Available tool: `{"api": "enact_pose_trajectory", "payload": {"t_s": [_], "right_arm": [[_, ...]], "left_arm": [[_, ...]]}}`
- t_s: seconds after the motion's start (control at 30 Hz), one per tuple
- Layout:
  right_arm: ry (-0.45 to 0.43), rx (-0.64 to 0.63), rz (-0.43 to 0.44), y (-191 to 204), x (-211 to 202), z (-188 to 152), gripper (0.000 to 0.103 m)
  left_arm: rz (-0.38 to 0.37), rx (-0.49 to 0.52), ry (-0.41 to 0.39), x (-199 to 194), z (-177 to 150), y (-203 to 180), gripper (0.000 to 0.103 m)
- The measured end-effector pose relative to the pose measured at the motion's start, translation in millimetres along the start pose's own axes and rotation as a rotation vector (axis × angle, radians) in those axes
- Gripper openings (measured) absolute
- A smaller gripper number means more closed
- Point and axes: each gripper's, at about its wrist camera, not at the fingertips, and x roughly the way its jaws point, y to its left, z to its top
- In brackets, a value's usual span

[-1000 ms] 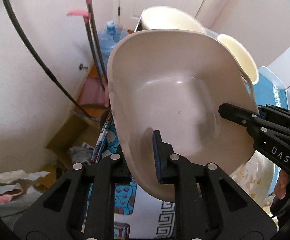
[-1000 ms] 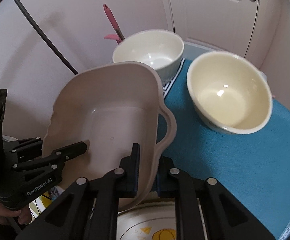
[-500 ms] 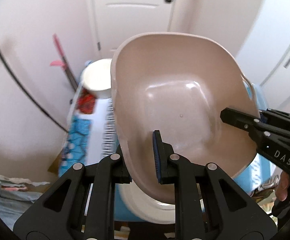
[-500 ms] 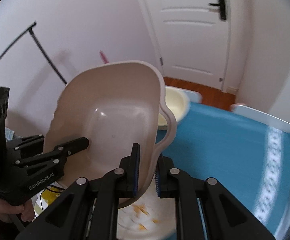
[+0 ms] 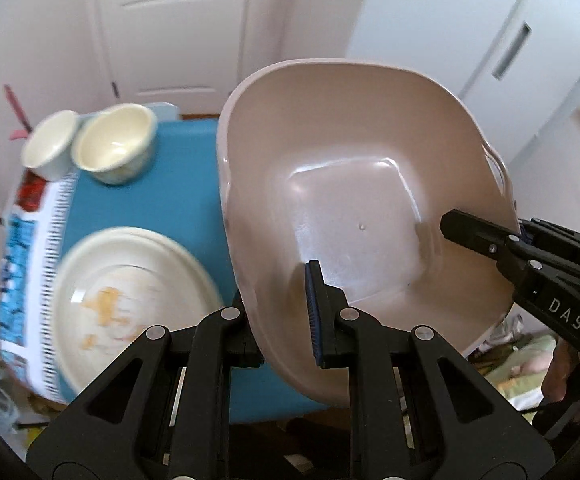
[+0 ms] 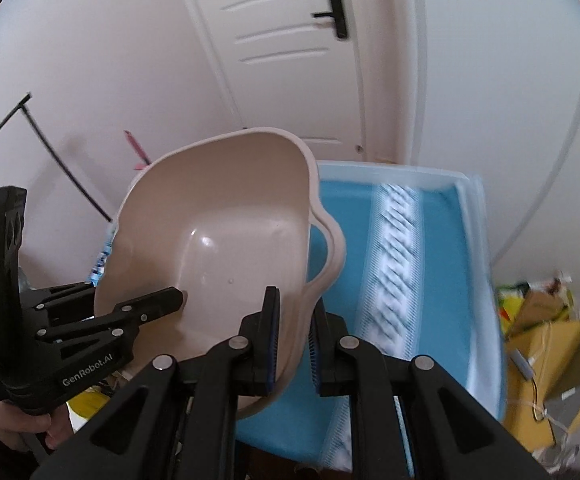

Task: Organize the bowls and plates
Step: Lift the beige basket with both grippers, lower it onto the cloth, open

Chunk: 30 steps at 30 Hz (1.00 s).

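Note:
A beige plastic basin point(image 5: 362, 216) with side handles hangs tilted in the air over a table covered in blue cloth point(image 5: 177, 168). My left gripper point(image 5: 277, 304) is shut on the basin's left wall. My right gripper point(image 6: 294, 312) is shut on the opposite wall point(image 6: 225, 240), beside a handle. Each gripper shows in the other's view: right gripper point(image 5: 486, 232), left gripper point(image 6: 157, 304). On the table's far left stand a white bowl point(image 5: 49, 146) and a cream bowl point(image 5: 113, 148). Nearer lies a stack of white plates point(image 5: 129, 300) with yellow food stains on top.
The blue cloth point(image 6: 430, 260) with a white patterned stripe runs to the table's right edge. Cardboard boxes point(image 6: 550, 320) and clutter lie on the floor to the right. A white door point(image 6: 290, 40) and cabinet doors point(image 5: 490, 40) stand behind. A person's hand point(image 6: 17, 428) holds the left gripper.
Both grippers have carried the basin to the right and upward across the table. The two bowls have slid to the left of the view, and the stained plates have come into sight.

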Motion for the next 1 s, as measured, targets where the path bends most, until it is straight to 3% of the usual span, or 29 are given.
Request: {"api": "enact_pose_trajectory", "payload": {"t_s": [0.17, 0.37, 0.73, 1.0], "right_arm": [[0.042, 0.062, -0.037, -45, 6, -24, 0.012], [0.082, 0.098, -0.039, -78, 18, -39, 0.012], [0.145, 0.112, -0.044, -91, 55, -61, 0.012], [0.162, 0.142, -0.04, -96, 70, -75, 0.012]], "left_arm": [[-0.034, 0.029, 0.058, 36, -13, -43, 0.014], [-0.028, 0.041, 0.111, 64, -19, -64, 0.014], [-0.006, 0.064, 0.188, 106, -31, -58, 0.014], [-0.002, 0.078, 0.192, 118, -32, -53, 0.014]]}}
